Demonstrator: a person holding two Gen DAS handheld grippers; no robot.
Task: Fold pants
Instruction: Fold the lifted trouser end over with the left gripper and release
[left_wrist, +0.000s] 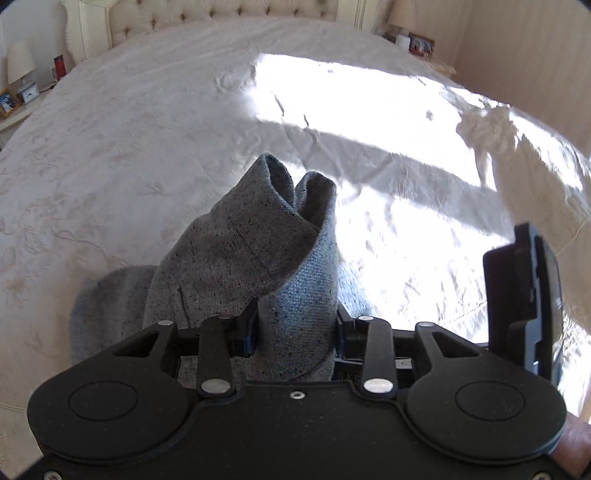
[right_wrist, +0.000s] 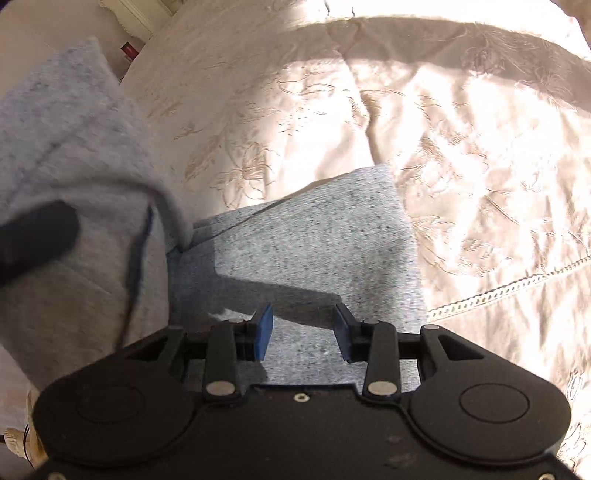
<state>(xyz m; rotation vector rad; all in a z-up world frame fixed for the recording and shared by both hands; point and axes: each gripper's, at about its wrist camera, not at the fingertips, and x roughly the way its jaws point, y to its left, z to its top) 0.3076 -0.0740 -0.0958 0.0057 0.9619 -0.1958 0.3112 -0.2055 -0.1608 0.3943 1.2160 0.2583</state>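
A: Where are we on the fold? We have the grey speckled knit pants bunched up and pinched in the left gripper, a thick roll of cloth filling the gap between its blue pads, lifted over the cream embroidered bedspread.

B: And the right gripper? We see its jaws apart, blue pads clear of the cloth, hanging just above a flat section of pants lying on the bed.

A: So we call it partway. One end is up and being carried over, part lies flat.

B: Agreed. We'd say nothing is neatly stacked yet; laying the held end down and smoothing is left. How many folds are done, we cannot tell.
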